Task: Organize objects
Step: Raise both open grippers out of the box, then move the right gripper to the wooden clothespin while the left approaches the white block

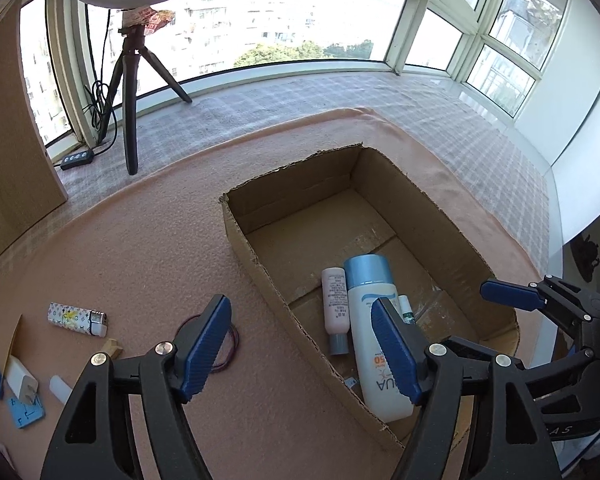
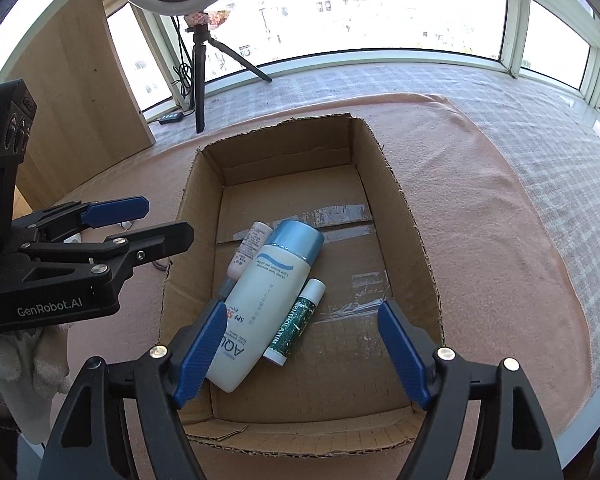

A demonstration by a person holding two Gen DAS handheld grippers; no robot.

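An open cardboard box (image 2: 396, 216) sits on a pink blanket (image 2: 500, 208) spread over a checked cloth on the desk by the window. Three things lie on the box floor, all near its near-left part: a white sunscreen bottle (image 2: 260, 304) with a light-blue cap pointing away, a small pink bottle (image 2: 249, 252) touching it on the left, and a green lip balm stick (image 2: 296, 322) lying along its right side. The left tool (image 1: 304, 350) hangs with its jaws wide apart and nothing between the pads; in the left wrist view its left finger is over the blanket outside the box and its right finger is in front of the sunscreen bottle (image 1: 374, 332), so the box's left wall falls between them. The right tool (image 2: 300, 350) is likewise spread wide and grips nothing; it is over the near end of the box, its left pad overlapping the base of the sunscreen bottle in the picture, though contact cannot be told. Out on the blanket to the left of the box (image 1: 240, 248) lie a patterned lighter (image 1: 78, 319), a dark red hair tie (image 1: 224, 344) partly hidden behind the left finger, a white charger plug (image 1: 22, 380), a blue card (image 1: 26, 412) and a few small pieces too unclear to name. A ring light on a black tripod (image 1: 130, 92) stands on the checked cloth near the window.
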